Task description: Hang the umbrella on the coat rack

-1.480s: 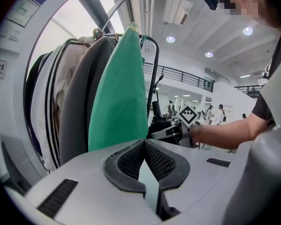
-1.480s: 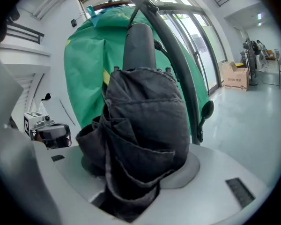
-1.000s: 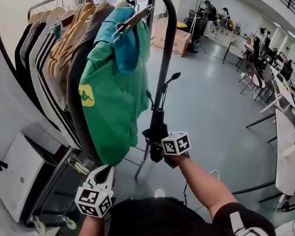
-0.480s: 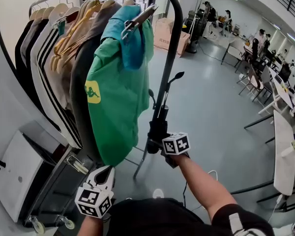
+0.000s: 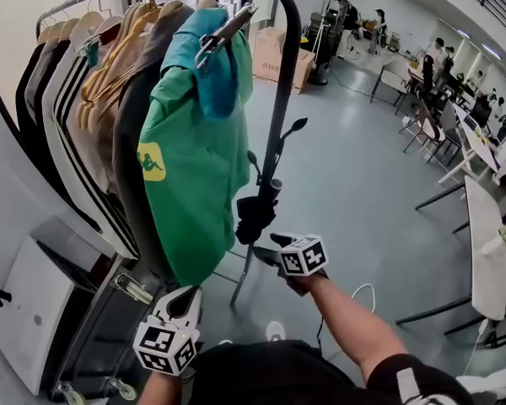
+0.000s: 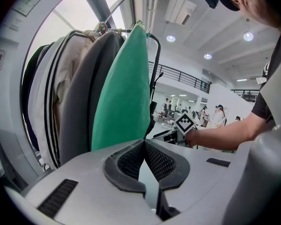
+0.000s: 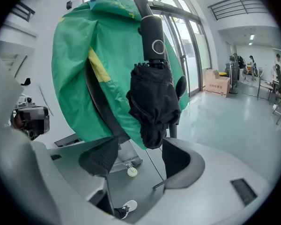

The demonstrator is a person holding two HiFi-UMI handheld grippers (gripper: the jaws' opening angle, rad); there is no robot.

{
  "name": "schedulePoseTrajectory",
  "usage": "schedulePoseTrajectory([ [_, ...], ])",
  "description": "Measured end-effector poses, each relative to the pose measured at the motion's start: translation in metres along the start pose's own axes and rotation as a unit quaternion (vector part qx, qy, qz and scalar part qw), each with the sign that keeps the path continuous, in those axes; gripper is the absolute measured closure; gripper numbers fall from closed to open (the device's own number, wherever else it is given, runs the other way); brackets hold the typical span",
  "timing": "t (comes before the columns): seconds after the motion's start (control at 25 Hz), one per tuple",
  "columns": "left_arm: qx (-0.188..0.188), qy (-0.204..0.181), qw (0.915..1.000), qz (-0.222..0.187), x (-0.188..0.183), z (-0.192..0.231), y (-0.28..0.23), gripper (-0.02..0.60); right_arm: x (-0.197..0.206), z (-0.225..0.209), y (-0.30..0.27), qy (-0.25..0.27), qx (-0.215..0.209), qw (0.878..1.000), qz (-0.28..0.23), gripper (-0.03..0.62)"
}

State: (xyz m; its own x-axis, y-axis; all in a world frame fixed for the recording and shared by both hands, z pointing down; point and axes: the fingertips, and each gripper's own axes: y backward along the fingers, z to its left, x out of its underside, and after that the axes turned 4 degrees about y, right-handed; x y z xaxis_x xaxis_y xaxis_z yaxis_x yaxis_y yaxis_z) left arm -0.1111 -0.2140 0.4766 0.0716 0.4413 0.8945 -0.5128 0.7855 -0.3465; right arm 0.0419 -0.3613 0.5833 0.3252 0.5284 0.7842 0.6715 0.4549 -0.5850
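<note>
We see the folded black fabric umbrella [image 5: 255,218] hanging handle-up on the upright post of the curved black metal coat rack [image 5: 284,91], beside the green T-shirt [image 5: 194,167]. Our right gripper [image 5: 268,249] has just been opening its jaws, which stand wide and empty just below the umbrella. Our left gripper [image 5: 180,295] sits low, jaws together and empty.

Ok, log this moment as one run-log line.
umbrella: hanging on post of coat rack, beside green jacket | right claw: jaws just opened, grips nothing, umbrella just ahead | left claw: shut, empty
</note>
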Motion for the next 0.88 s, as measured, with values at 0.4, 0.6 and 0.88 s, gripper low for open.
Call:
schedulePoseTrajectory([
  [0.4, 0.039, -0.014, 0.9991, 0.008, -0.002, -0.013, -0.009, 0.566, -0.021, 0.020, 0.059, -0.022, 0.040, 0.994, -0.102, 0.458],
  [0.6, 0.062, -0.032, 0.9975, 0.009, -0.007, -0.022, -0.012, 0.566, -0.020, 0.042, 0.106, -0.044, 0.057, 0.983, -0.167, 0.582],
  [0.88, 0.094, -0.049, 0.9943, 0.012, -0.012, -0.030, -0.013, 0.566, -0.009, 0.076, 0.133, -0.020, 0.073, 0.979, -0.187, 0.583],
])
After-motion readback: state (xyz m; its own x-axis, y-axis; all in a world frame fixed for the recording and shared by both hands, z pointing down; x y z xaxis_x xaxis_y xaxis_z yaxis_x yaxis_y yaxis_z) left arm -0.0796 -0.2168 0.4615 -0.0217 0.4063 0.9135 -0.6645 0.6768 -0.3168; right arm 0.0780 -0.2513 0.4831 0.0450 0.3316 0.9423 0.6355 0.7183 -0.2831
